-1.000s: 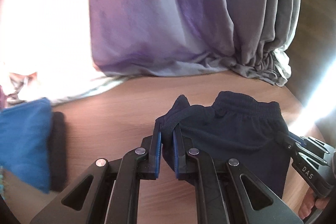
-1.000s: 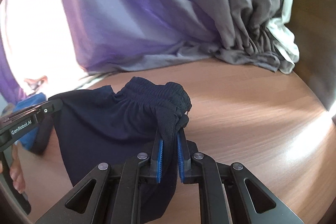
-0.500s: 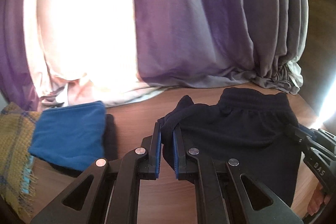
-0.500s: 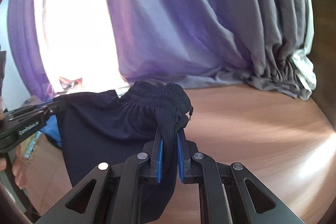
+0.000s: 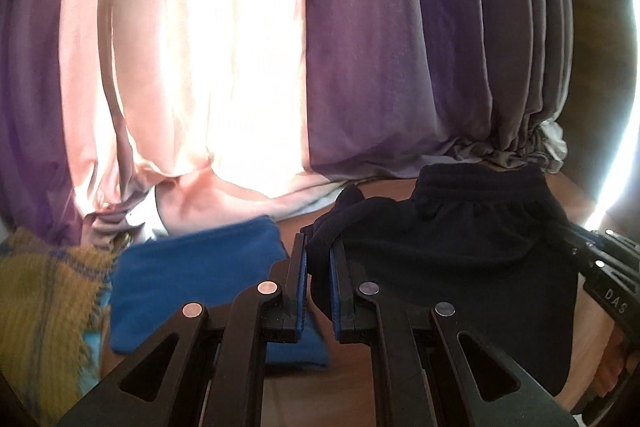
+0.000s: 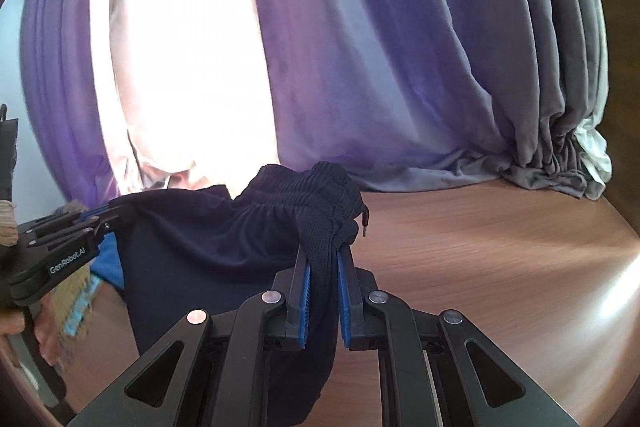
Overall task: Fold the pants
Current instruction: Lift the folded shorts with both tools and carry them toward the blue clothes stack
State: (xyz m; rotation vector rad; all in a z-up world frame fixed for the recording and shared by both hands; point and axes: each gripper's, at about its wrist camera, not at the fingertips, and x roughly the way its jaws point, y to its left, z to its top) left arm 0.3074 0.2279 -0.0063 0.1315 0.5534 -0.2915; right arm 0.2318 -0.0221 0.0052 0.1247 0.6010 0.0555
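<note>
The dark navy pants (image 5: pixel 452 259) hang in the air between my two grippers, elastic waistband on top, fabric drooping toward the wooden table. My left gripper (image 5: pixel 318 259) is shut on one corner of the waistband. My right gripper (image 6: pixel 322 267) is shut on the other corner, where the fabric bunches and a drawstring end (image 6: pixel 365 223) dangles. The pants show in the right wrist view (image 6: pixel 192 247) stretching left to the left gripper (image 6: pixel 86 227). The right gripper shows at the right edge of the left wrist view (image 5: pixel 600 267).
A folded blue cloth (image 5: pixel 192 275) lies on the wooden table (image 6: pixel 500 267) below the left gripper. A yellow plaid fringed cloth (image 5: pixel 44 307) lies further left. Purple, pink and grey curtains (image 5: pixel 360 67) hang behind, bunched on the table's far edge.
Both grippers have lifted and tilted upward with the pants held between them. The blue cloth and yellow cloth came into the left wrist view; more curtain shows.
</note>
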